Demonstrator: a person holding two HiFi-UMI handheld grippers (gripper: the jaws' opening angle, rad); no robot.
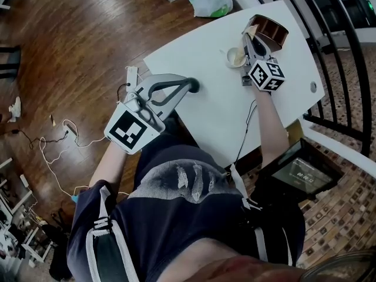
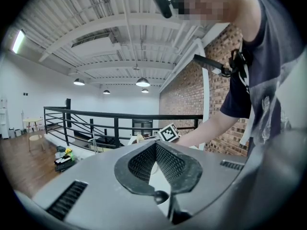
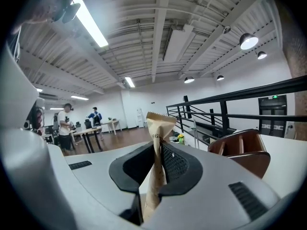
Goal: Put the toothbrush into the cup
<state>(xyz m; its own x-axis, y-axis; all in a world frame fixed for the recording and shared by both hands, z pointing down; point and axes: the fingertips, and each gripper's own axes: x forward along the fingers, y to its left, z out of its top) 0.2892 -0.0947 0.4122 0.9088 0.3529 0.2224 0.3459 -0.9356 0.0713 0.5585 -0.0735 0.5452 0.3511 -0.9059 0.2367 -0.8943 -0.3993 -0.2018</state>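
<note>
My right gripper (image 1: pixel 249 42) is shut on a toothbrush in a tan paper wrapper (image 3: pixel 157 128), which stands up between its jaws (image 3: pixel 159 146). In the head view the wrapper's tip (image 1: pixel 252 32) lies just right of the cream cup (image 1: pixel 235 57) on the white table (image 1: pixel 223 110); whether it touches the cup I cannot tell. My left gripper (image 1: pixel 192 87) hangs at the table's near left edge, far from the cup. Its jaws (image 2: pixel 156 144) meet at the tips with nothing between them. The right gripper's marker cube (image 2: pixel 169 132) shows in the left gripper view.
A brown wooden holder (image 1: pixel 271 30) (image 3: pixel 245 150) stands just beyond the cup at the table's far end. A black railing (image 1: pixel 343 57) runs along the right. A dark screen (image 1: pixel 301 172) sits at the lower right. Cables (image 1: pixel 59 140) and a plastic bag (image 1: pixel 211 2) lie on the floor.
</note>
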